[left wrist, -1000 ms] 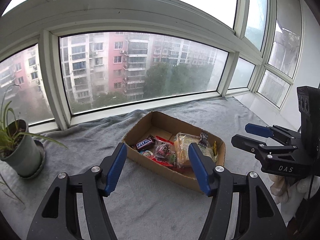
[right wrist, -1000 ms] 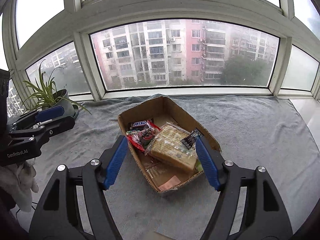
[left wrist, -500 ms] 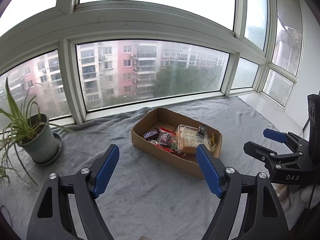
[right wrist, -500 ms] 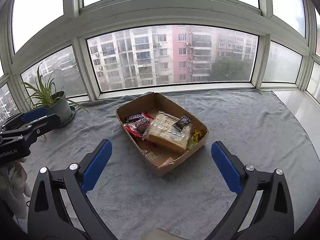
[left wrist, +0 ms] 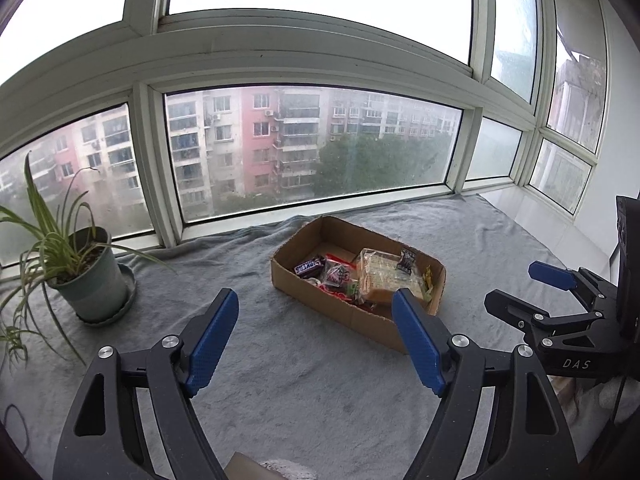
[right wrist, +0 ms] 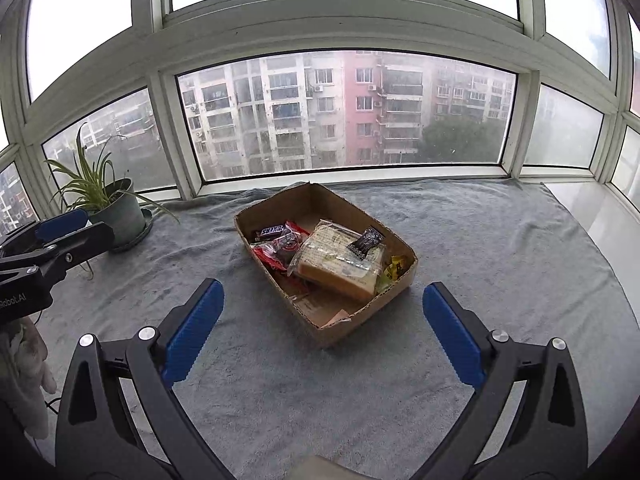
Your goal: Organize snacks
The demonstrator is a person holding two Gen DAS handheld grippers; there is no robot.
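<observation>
Left tongs [left wrist: 314, 340] pulled back w/ prongs spread, empty. Cardboard box [right wrist: 400, 280] sits mid-worktop on the grey blanket [right wrist: 500, 248], snacks [right wrist: 338, 258] all inside. Right tongs [right wrist: 320, 324] backed off too, spread wider than before, empty. Looks about finished imo.

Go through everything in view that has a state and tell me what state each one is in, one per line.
Left gripper: open, holding nothing.
Right gripper: open wide, holding nothing.
Cardboard box: open-topped, partly filled with snacks.
Bread pack: sealed, lying flat in the box.
Snickers bar: wrapped, lying in the box.
Small black packet: resting on the bread pack.
Potted plant: upright on its saucer.
</observation>
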